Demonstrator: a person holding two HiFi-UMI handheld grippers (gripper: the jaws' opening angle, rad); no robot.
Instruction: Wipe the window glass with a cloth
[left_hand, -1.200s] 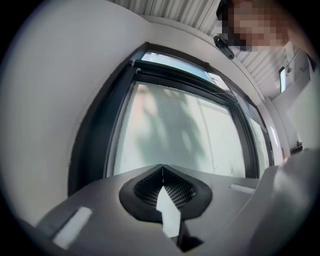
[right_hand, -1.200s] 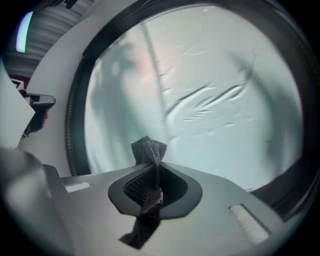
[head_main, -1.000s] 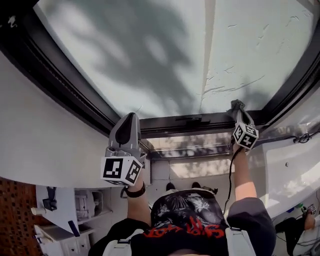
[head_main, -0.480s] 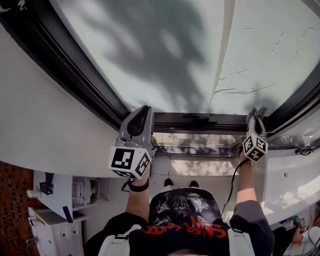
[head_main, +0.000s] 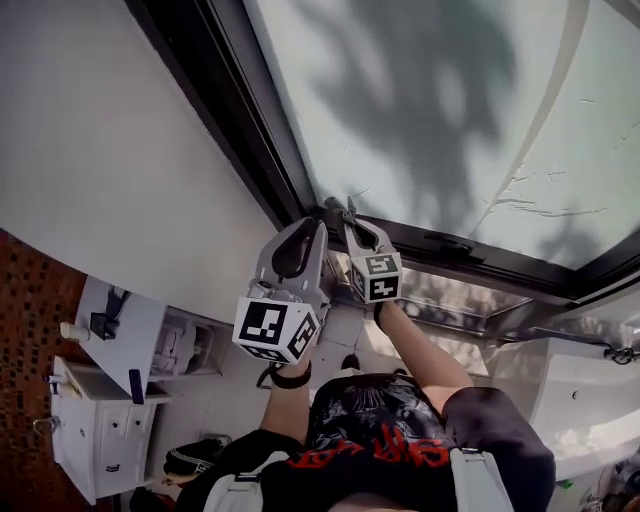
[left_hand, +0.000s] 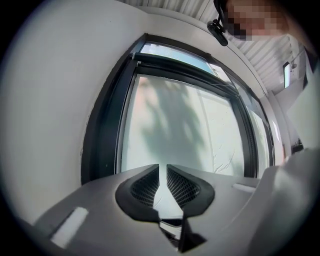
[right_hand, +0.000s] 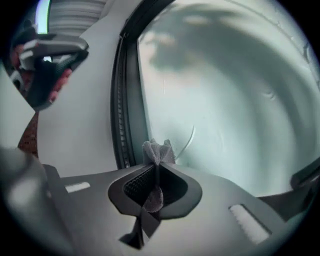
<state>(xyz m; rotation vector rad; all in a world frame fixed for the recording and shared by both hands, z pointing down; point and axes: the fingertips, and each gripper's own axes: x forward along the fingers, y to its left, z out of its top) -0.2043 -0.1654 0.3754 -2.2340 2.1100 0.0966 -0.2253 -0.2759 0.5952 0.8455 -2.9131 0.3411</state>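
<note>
Right hand-held gripper (right_hand: 157, 167): jaws pinched tight on a small grey cloth (right_hand: 158, 151), whose tuft looks pressed into a corner of the window glass (right_hand: 225, 100), just beside the dark frame (right_hand: 125, 100). Left hand-held gripper (left_hand: 163, 175): jaws a narrow slit apart, empty. The cloth looks soft, light and floppy; best gripped at its bunched middle. No containers in play.

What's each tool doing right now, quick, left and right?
Left tool: jaws slightly apart, nothing between them.
Right tool: closed on the grey cloth.
</note>
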